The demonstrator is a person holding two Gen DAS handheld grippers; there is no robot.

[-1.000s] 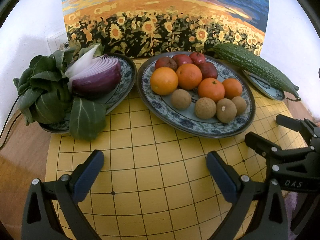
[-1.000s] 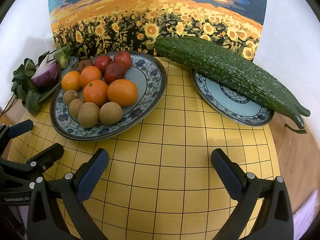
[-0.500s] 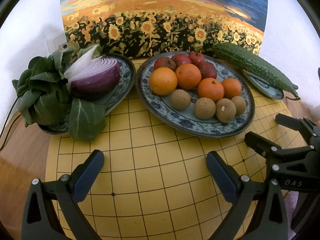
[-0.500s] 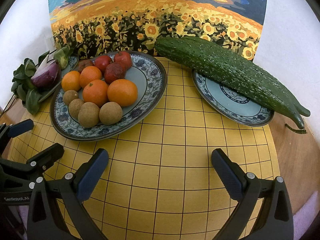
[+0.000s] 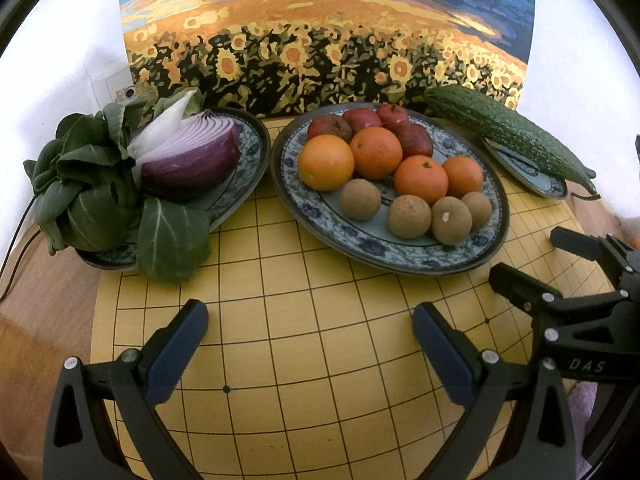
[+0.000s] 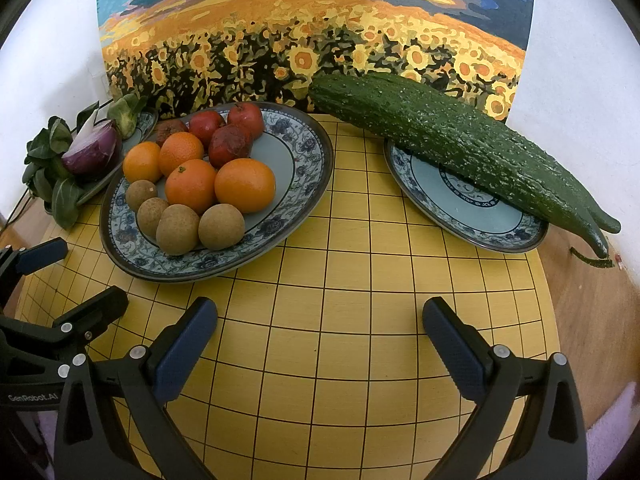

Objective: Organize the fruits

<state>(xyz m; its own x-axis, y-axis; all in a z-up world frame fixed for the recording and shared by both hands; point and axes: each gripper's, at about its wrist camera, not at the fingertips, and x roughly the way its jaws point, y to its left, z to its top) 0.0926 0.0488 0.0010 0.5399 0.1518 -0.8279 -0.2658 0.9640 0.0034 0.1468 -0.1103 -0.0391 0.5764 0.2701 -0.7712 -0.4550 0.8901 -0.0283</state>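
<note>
Left wrist view takes in a yellow grid board [image 5: 320, 320] lying on the wooden desk [image 5: 44, 292], with a sunflower painting [image 5: 320, 40] propped against the wall behind it. The big fruit plate [image 5: 384, 256] at the board's far edge serves as landmark. Right of the fruit plate, a long cucumber [image 6: 460, 144] lies across a smaller plate [image 6: 460, 216], its tip overhanging that plate's rim. Left of the fruit plate sits a third plate [image 5: 248, 152] carrying leafy greens [image 5: 88, 192] and a halved red onion [image 5: 192, 156], the onion leaning against the greens.

On the fruit plate itself, four oranges [image 5: 376, 152] sit in a row across the middle, touching one another. Behind them, toward the painting, four dark red fruits [image 5: 362, 120] cluster at the rim. In front of the oranges lie four brown longans [image 5: 410, 216], three bunched together and one a little apart to the left.

The left tool [image 5: 310, 344] hovers over the board, nearer the camera than the fruit plate, its fingers spread wide with nothing between them. The right tool [image 6: 320, 344] hangs likewise, nearer than the fruit plate and to its right, spread wide and empty.
</note>
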